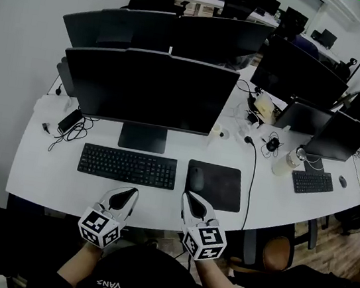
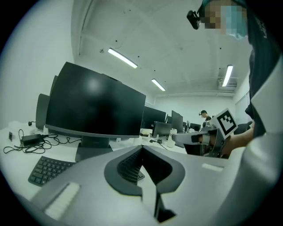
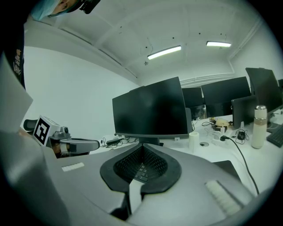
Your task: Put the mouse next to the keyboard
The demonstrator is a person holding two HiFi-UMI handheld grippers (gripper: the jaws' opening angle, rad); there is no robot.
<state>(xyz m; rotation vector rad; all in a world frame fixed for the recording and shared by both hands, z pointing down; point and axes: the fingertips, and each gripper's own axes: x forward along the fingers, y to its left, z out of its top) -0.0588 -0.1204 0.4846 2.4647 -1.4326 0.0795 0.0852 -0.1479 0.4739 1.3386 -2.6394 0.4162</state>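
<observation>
Bench (image 1: 31, 175) carries a dark monitor (image 1: 147, 91) at frame centre. The keyboard (image 1: 128, 166) lies below it and a black mat (image 1: 223, 188) sits to the keyboard's right. The left gripper (image 1: 132, 193) and right gripper (image 1: 185, 196) sit at lower centre over the front edge of the bench. Each has its fingers shut together with nothing between them. The mouse (image 1: 196, 178) rests on the mat's left margin, just beside the keyboard's right end, untouched by either tool. Assessment: the placement looks close to satisfied already. If a tidier position is wanted, the right gripper is the nearer tool. It should open, straddle the mouse across its narrow sides, close squarely and move it low toward the keyboard. The mouse should then be set down flat, with the mat edge and the cable (image 1: 251, 177) at right avoided. Containers: a pale bottle (image 1: 289, 162) stands upright at right of centre, capped, contents not visible. A small white cup-like cylinder (image 1: 217, 131) stands by the monitor's lower right corner; its interior cannot be seen.
</observation>
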